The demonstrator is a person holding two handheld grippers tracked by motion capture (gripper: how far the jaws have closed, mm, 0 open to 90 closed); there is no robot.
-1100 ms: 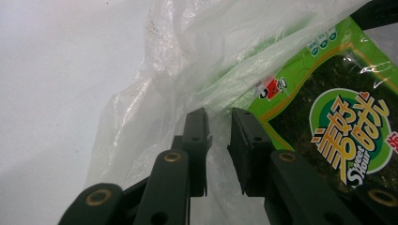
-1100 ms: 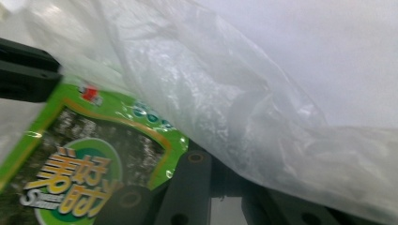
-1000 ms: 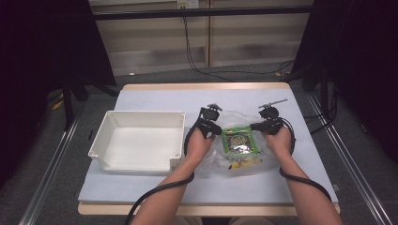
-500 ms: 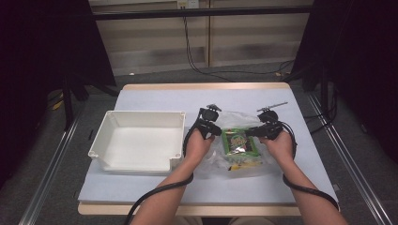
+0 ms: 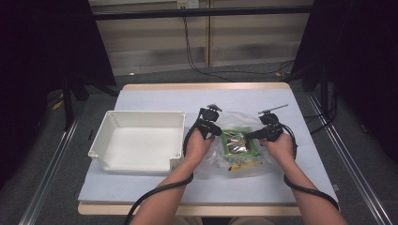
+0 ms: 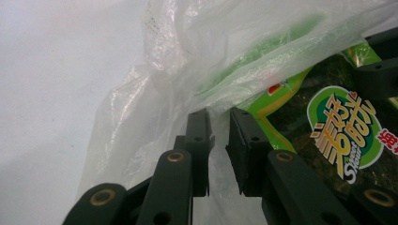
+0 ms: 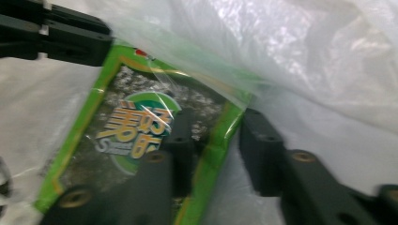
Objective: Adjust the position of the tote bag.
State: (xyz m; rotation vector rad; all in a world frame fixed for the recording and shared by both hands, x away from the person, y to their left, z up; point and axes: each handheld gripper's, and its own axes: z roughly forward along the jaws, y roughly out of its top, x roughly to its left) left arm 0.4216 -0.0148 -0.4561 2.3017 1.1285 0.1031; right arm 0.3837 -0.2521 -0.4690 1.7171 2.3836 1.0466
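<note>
A clear plastic bag [image 5: 219, 161] lies crumpled on the table with a green snack packet [image 5: 237, 143] inside it. My left gripper [image 5: 218, 132] is at the bag's left edge. In the left gripper view, the left gripper [image 6: 219, 117] has its jaws nearly together, pinching a fold of the bag [image 6: 155, 108] beside the packet [image 6: 338, 126]. My right gripper [image 5: 247, 137] is at the packet's right side. The right gripper [image 7: 216, 117] has just opened and then narrowed a little. It stands open astride the packet's [image 7: 136, 126] green edge under the film.
A white bin [image 5: 141, 119] stands left of the bag on the pale table [image 5: 159, 96]. Both forearms come in from the near edge, trailing black cables. Each gripper view also catches the other gripper [image 6: 380, 61] [image 7: 61, 33] across the packet.
The right gripper has shifted slightly nearer along the packet's right edge. The left gripper and the bag stay where they were.
</note>
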